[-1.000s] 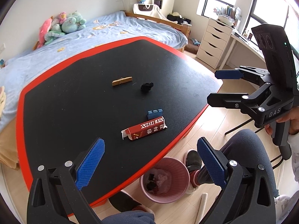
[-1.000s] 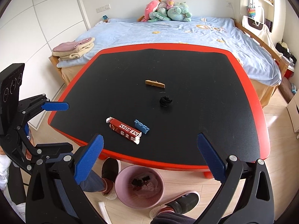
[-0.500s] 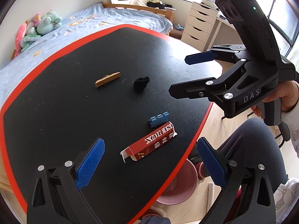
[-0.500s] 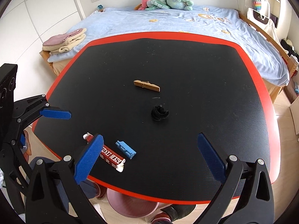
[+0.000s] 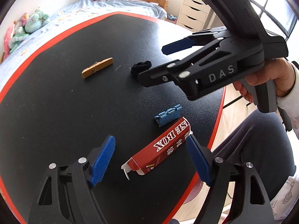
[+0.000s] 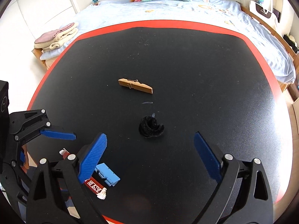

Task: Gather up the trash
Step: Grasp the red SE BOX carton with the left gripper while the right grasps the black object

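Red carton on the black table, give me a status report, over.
Left gripper open, straddling the red cardboard carton. Right gripper open, lined up on the black fuzzy hair tie. Blue plastic clip sits beside the carton; nothing blocking.

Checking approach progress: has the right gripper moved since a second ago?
Yes. The right gripper has advanced over the table, closing toward the black scrunchie.
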A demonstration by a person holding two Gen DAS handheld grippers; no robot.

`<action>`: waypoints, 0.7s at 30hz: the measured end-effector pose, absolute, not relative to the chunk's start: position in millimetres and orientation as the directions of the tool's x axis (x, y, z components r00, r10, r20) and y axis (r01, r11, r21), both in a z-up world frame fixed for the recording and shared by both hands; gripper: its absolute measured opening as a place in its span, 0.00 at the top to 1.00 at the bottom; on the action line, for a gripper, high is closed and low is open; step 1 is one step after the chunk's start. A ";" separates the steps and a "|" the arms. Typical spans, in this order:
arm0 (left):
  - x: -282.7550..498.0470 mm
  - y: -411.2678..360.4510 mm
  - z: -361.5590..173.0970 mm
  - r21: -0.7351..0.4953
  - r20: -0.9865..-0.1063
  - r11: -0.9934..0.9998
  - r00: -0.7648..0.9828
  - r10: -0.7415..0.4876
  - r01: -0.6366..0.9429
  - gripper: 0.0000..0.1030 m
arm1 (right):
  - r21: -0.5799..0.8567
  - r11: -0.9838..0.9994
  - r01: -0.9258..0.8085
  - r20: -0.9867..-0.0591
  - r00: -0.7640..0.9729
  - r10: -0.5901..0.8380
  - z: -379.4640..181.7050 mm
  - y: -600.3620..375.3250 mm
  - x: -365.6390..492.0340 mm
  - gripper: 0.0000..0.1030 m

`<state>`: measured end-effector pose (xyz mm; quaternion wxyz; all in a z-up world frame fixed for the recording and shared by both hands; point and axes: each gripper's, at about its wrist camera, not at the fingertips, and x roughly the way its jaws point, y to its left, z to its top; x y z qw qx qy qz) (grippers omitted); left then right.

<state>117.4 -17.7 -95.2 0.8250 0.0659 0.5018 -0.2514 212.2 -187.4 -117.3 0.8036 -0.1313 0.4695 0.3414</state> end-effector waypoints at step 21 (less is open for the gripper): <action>100.6 -17.1 -87.6 -0.154 -0.858 0.877 0.378 -0.346 0.455 0.86 | 0.106 0.711 -0.695 -0.840 0.320 0.438 -123.8 -178.7 215.4 0.78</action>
